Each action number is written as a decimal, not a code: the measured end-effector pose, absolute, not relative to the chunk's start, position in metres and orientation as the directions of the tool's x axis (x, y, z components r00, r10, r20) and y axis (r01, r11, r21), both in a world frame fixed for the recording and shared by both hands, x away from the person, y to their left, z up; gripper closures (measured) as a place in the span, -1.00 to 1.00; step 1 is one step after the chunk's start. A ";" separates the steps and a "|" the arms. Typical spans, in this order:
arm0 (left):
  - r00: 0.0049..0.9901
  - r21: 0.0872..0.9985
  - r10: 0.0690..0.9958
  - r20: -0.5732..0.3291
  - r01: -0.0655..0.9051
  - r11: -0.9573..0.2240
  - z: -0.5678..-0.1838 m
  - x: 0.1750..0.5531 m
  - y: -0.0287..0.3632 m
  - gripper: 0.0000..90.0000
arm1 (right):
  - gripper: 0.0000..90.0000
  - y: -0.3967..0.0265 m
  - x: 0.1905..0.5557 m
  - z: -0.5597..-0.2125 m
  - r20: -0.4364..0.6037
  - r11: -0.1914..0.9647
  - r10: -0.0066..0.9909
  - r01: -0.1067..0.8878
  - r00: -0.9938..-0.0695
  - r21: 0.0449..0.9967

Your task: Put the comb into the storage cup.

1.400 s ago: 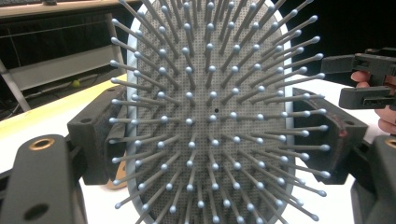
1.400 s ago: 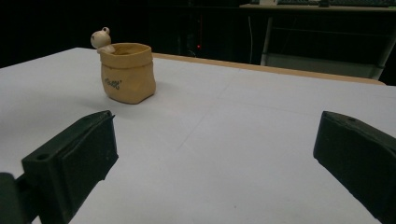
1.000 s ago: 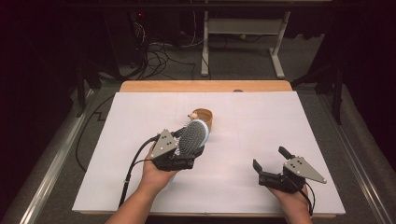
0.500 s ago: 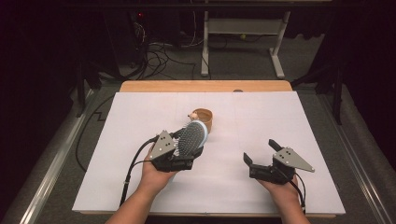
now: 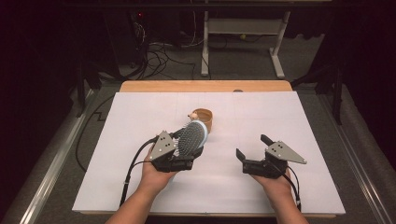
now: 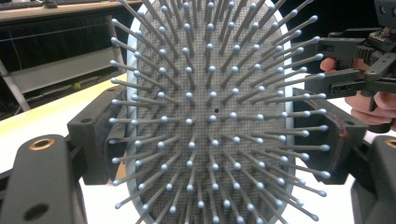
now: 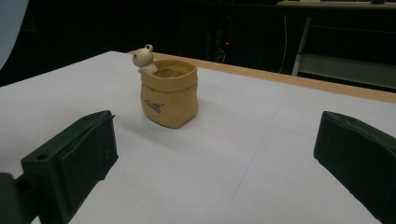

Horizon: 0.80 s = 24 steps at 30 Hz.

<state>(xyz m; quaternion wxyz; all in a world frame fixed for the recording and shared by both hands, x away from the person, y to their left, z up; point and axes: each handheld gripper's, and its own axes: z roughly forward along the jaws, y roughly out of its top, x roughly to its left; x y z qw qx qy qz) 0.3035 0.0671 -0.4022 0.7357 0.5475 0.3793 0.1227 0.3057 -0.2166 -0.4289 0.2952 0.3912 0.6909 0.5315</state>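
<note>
A grey-blue paddle hairbrush (image 5: pixel 192 138) with ball-tipped bristles is held at the sides of its head, my left gripper (image 5: pixel 187 150) shut on it at the table's middle left. In the left gripper view the brush (image 6: pixel 210 112) faces the camera, bristles out, with a jaw against each edge. Just behind it stands a tan sack-shaped pot (image 5: pixel 204 120) with a small bear figure on its rim. To the right, my right gripper (image 5: pixel 252 146) is open and holds nothing; its view looks at the pot (image 7: pixel 169 95) between wide jaws.
A white sheet (image 5: pixel 280 116) covers the wooden table, whose far edge (image 5: pixel 205 86) shows bare. Cables (image 5: pixel 156 51) and a white desk frame (image 5: pixel 243 28) lie on the dark floor beyond. My right gripper (image 6: pixel 355 60) shows past the brush in the left gripper view.
My right gripper has moved left and a little away from the front edge, still open. The left gripper and the brush have stayed in place.
</note>
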 end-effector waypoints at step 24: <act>0.683 0.897 0.595 -0.424 0.228 0.378 -0.405 0.303 0.065 -0.54 | -0.99 -0.189 0.303 -0.406 0.065 0.093 0.792 0.226 -0.606 0.970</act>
